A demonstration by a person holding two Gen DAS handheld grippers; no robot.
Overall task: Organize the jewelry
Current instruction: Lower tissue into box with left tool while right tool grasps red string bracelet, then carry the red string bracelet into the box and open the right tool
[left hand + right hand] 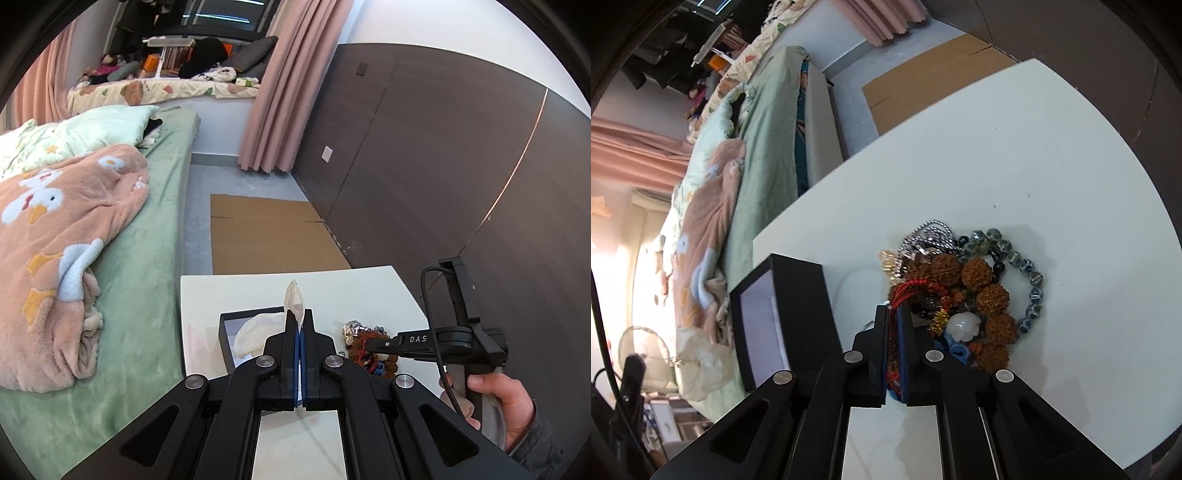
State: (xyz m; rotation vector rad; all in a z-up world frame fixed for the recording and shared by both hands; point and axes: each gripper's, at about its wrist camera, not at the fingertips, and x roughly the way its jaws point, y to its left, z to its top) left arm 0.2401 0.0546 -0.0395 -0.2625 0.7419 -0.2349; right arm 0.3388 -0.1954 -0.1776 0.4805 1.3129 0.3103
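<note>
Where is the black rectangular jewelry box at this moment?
The black rectangular jewelry box stands open on the white table, left of the jewelry pile, at the edge nearest the green bed.

Black box [798, 295] — close beside jewelry heap [964, 291]

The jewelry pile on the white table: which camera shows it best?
The right wrist view: the jewelry pile lies spread right before the right gripper, with brown seed beads, blue beads and a red cord distinct. The left wrist view shows only a small cluster, partly behind the right gripper.
</note>
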